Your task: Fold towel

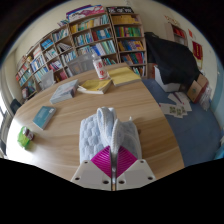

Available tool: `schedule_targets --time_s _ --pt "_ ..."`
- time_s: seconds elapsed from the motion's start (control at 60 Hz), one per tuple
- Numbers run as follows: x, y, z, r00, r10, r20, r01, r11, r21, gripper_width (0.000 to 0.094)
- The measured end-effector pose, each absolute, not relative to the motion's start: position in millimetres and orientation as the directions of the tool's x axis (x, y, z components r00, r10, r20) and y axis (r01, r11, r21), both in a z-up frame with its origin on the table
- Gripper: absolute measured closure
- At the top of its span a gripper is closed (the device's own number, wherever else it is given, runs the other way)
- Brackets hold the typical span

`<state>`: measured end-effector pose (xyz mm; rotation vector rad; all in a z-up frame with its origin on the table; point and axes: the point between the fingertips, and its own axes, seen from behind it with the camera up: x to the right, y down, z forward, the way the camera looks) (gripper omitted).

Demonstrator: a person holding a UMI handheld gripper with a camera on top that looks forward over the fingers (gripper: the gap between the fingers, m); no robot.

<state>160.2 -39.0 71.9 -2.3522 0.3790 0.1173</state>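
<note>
Gripper (112, 158): fingers drawn in close, pink pads (102, 157) nearly meeting, w/ a bunch of the towel pinched between them. Looked clamped on the cloth, not just resting round it.
Towel (110, 130): white/pale, one only, sat on the wooden table (70, 120) right at the fingertips & heaped up just ahead of them, gathered into upright folds.
Key relation: towel lay straight ahead of the gripper, its near edge in the grip, the bulk running away along the finger line toward the table's middle. Long axis approx. in line w/ the fingers, tho the bunching made that hard to be sure of.
Nearest hand: only one gripper about; no other hand seen near the cloth.
Judged next move: prob. carry the held edge forward over the rest to make the fold; room ahead on the table looked enough.
Count, task things: towel x1, gripper x1.
Count, others on table: yellow book/pad (112, 76) far side; blue-ish book (44, 116) off to one side; papers (66, 90) beyond it; small green item (25, 140) near table edge, couldn't tell what.
Background: bookshelves (85, 40) along the far wall, approx. 2 units, full of books.
</note>
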Motion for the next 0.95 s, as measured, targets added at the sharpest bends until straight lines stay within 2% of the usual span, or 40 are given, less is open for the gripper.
schedule_targets --time_s 0.133,0.2,0.267,0.383,0.417,0.467,0.7,0.817,0.95 --pt "188.8 -59.8 18.3 0.941 -0.283 -0.186 -0.338 -0.746 -0.574 0.0896" --pt "193.5 -59.0 9.6 0.941 -0.288 -0.178 -0.337 -0.750 -0.569 0.0822" --pt "197.2 -62.5 11.3 0.938 -0.298 -0.174 -0.343 -0.746 -0.570 0.0649" --pt "191.9 -69.9 50.3 0.930 -0.316 -0.187 -0.362 -0.712 -0.602 0.0131" --pt "195.4 -73.4 58.3 0.931 -0.320 -0.174 -0.356 -0.697 -0.622 0.0077" --pt "191.0 -81.4 78.7 0.935 -0.312 -0.169 -0.344 -0.678 -0.650 0.0111" --pt "143.3 -152.8 167.4 0.930 -0.350 -0.114 -0.319 -0.613 -0.723 0.0108" --pt "92.7 -192.0 191.9 0.926 -0.348 -0.148 -0.341 -0.598 -0.725 0.0110" --pt "46.6 -232.3 204.1 0.917 -0.348 -0.195 -0.378 -0.600 -0.705 0.0109"
